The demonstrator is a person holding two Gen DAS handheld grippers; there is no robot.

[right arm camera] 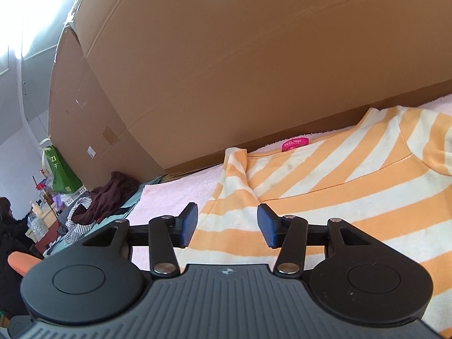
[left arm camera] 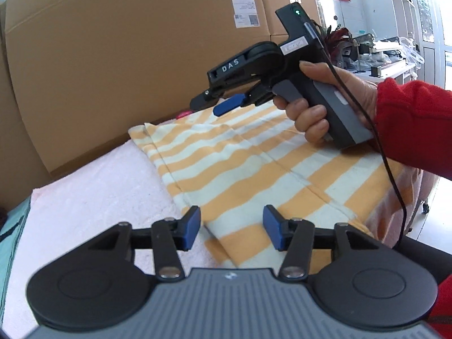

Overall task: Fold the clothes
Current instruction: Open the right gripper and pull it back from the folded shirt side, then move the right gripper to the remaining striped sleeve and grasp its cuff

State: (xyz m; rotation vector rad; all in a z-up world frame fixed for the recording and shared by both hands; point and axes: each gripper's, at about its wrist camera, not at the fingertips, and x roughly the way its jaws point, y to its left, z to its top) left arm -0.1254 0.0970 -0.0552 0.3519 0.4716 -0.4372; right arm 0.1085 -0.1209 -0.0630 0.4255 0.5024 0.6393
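Your left tool [left arm camera: 231,231] and right tool [right arm camera: 229,226] hover over the shirt [left arm camera: 254,152], jaws apart, gripping nothing. The shirt lies flat on a pink towel [left arm camera: 93,192] on the counter, beside cardboard boxes [left arm camera: 127,42].

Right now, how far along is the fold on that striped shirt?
Done: the striped shirt lies flat on the pink towel, one sleeve already folded in. In hand: nothing; the left gripper and right gripper both stand open above the cloth. Left: the remaining folds, since the shirt body still lies spread out.
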